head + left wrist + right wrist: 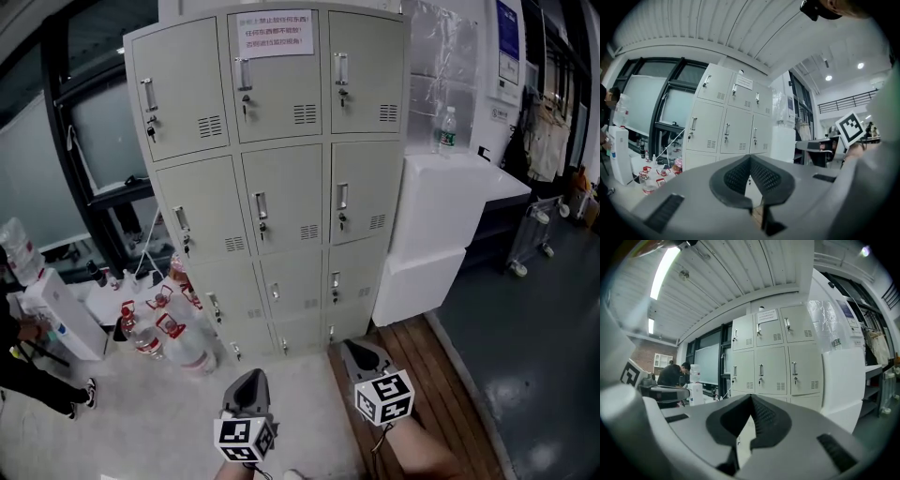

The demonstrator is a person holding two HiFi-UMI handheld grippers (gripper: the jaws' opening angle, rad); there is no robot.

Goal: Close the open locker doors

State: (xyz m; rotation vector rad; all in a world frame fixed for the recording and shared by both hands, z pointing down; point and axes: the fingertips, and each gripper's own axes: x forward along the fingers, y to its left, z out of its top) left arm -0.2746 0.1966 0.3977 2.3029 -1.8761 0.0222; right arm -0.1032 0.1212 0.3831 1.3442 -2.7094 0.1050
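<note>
A beige metal locker cabinet [272, 169] stands ahead, three columns wide, every door flush and shut, with a paper notice [276, 34] on the top middle door. The same cabinet [729, 122] fills the left gripper view, and the cabinet [776, 357] shows in the right gripper view. My left gripper [251, 386] hangs low at the bottom centre, shut with nothing in it, well short of the lockers. My right gripper [361, 354] is just to its right, also shut and empty, pointing toward the bottom row of doors.
White foam boxes [441, 225] stand stacked against the cabinet's right side with a water bottle [448, 129] on top. Large water jugs [173, 333] crowd the floor at the cabinet's lower left. A water dispenser [56, 309] and a person stand at far left. Wooden boards [422, 375] lie at right.
</note>
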